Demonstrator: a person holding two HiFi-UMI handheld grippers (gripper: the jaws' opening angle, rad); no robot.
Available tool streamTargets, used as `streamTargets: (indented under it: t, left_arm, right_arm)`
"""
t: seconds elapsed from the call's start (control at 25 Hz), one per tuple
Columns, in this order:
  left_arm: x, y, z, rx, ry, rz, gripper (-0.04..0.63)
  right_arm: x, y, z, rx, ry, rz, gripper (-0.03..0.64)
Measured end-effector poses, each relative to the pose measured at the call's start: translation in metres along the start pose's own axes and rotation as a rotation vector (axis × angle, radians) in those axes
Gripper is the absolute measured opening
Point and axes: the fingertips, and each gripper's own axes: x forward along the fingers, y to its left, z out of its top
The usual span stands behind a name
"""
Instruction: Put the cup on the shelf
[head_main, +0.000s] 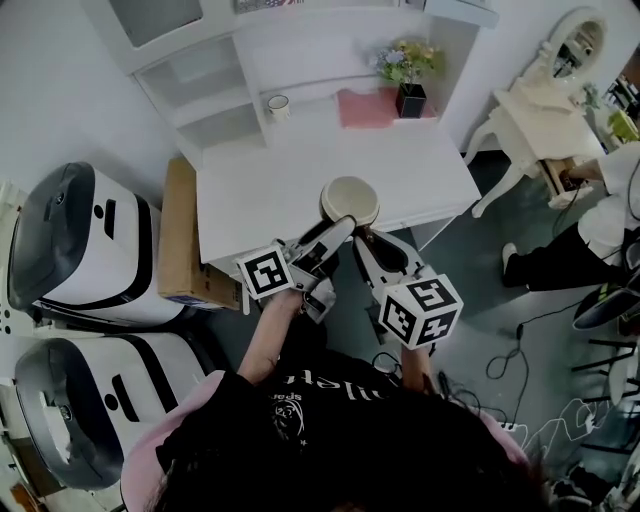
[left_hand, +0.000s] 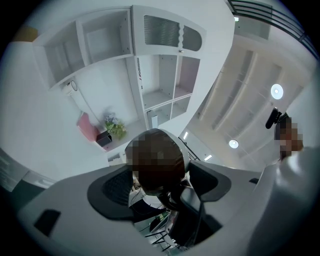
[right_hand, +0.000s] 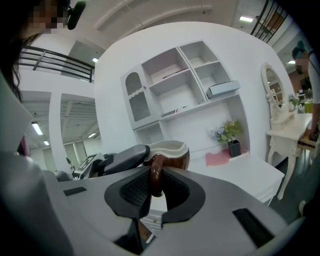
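Note:
A brown cup with a cream inside (head_main: 350, 199) is held over the front edge of the white desk (head_main: 300, 180). My right gripper (head_main: 362, 238) is shut on the cup's brown handle (right_hand: 156, 175), which stands upright between its pads. My left gripper (head_main: 338, 225) comes in from the left, and its jaws close round the cup's body (left_hand: 156, 167). In the right gripper view, one left finger (right_hand: 125, 155) lies against the cup's rim. The white shelf unit (head_main: 215, 100) with open compartments stands at the back of the desk, also in the right gripper view (right_hand: 175, 85).
A small white mug (head_main: 278, 105), a pink mat (head_main: 365, 105) and a potted flower (head_main: 410, 95) sit at the desk's back. A cardboard box (head_main: 180, 235) and white machines (head_main: 80, 250) stand left. A white dressing table (head_main: 540, 110) and a person (head_main: 610, 220) are on the right.

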Motion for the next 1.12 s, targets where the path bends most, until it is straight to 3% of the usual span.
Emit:
streamTargets:
  t: [0.44, 0.76, 0.88, 1.12]
  left_arm:
    - [0.047, 0.053, 0.113, -0.01, 0.046, -0.068, 0.348]
    - [0.087, 0.067, 0.176, 0.07, 0.107, -0.136, 0.348]
    - [0.103, 0.071, 0.196, 0.129, 0.147, -0.126, 0.348]
    - [0.15, 0.048, 0.223, 0.166, 0.182, -0.235, 0.348]
  right_arm:
    - [0.116, -0.027, 0.06, -0.013, -0.021, -0.065, 0.081]
    - [0.17, -0.048, 0.11, -0.044, -0.084, -0.099, 0.08]
    - [0.18, -0.057, 0.134, -0.06, -0.125, -0.12, 0.08]
    - [0.184, -0.077, 0.183, -0.121, -0.185, -0.162, 0.08]
